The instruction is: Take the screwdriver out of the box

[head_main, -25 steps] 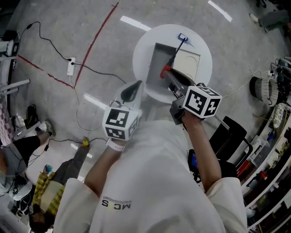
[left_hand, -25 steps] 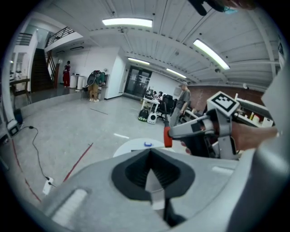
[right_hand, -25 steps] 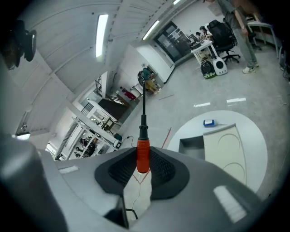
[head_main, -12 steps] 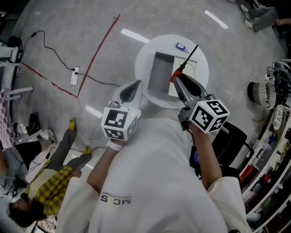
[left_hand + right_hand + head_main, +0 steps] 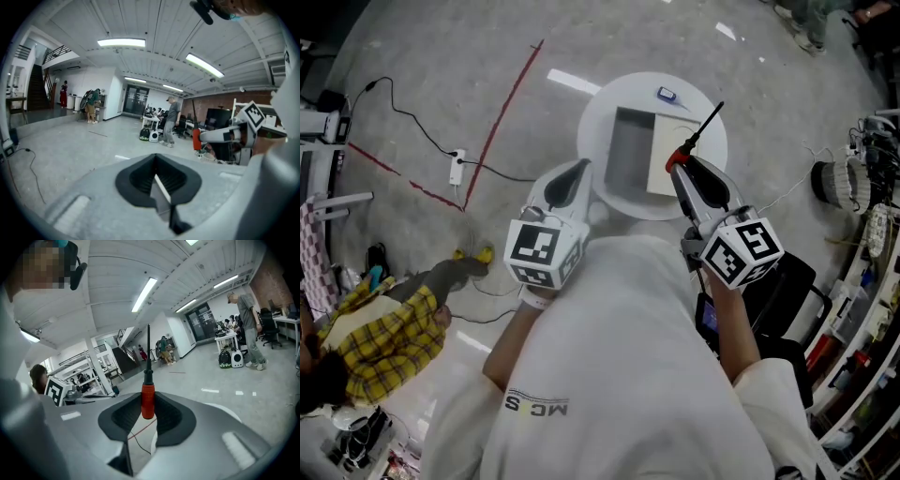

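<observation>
— Now, what are we finding at the far left of the head view?
— We are seeing a person in a yellow plaid shirt (image 5: 380,337) low on the floor. Further in, a red line (image 5: 502,117) is running across the grey floor, with a white power strip (image 5: 457,167) on its cable just beside it.
— How are we reading the left gripper?
— We are reading the left gripper (image 5: 578,171) as closed. In its own view the two black pads are meeting at the tips, and nothing is sitting between them. In the head view it is hovering by the left edge of the round white table (image 5: 600,103).
— What are we noting on the table?
— We are noting the box (image 5: 631,155) lying open, with its grey tray to the left and its cream flap (image 5: 680,150) folded out to the right. A small blue item (image 5: 667,94) is lying apart from it, near the far rim.
— Where are we locating the screwdriver?
— We are locating the screwdriver (image 5: 697,134) in the right gripper (image 5: 679,169), up in the air and out of the grey tray. The jaws are clamping its red handle from both sides. The black shaft is pointing away from us, toward the table's right rim.
— And at the far right?
— We are seeing cluttered shelving (image 5: 862,309) along the edge.
</observation>
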{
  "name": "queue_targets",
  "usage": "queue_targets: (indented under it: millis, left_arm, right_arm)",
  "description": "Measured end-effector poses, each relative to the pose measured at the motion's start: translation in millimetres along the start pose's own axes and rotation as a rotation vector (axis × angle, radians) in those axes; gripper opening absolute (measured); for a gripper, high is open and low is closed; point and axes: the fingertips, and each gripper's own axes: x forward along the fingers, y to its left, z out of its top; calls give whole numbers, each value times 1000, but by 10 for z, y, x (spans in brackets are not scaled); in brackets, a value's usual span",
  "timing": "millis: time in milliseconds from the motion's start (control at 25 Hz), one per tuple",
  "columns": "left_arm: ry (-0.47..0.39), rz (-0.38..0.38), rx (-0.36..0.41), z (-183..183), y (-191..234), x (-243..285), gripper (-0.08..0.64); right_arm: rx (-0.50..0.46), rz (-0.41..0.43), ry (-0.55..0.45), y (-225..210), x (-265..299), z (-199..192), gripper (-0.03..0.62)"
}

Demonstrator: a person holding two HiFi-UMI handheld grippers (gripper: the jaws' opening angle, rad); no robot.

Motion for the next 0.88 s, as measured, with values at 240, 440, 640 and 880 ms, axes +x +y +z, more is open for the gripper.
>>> queue_targets:
  millis: [240,440,640,880]
  left_arm:
    - [-14,1,0,9,-61,-18,0]
    - [-17,-3,2,2,-84,-24,0]
    - [-21,-7,1,26,-111,-9,0]
    - [-21,-10,0,26,-122,13,0]
  right_arm:
    - [-30,-35,-33,-98,-217,38,84]
    - [-65,-30,-24,-70,-252,29,84]
    - [-73,-22,-30,-34,-243,32,84]
    - [-85,-22,-24,-13,-235,23,84]
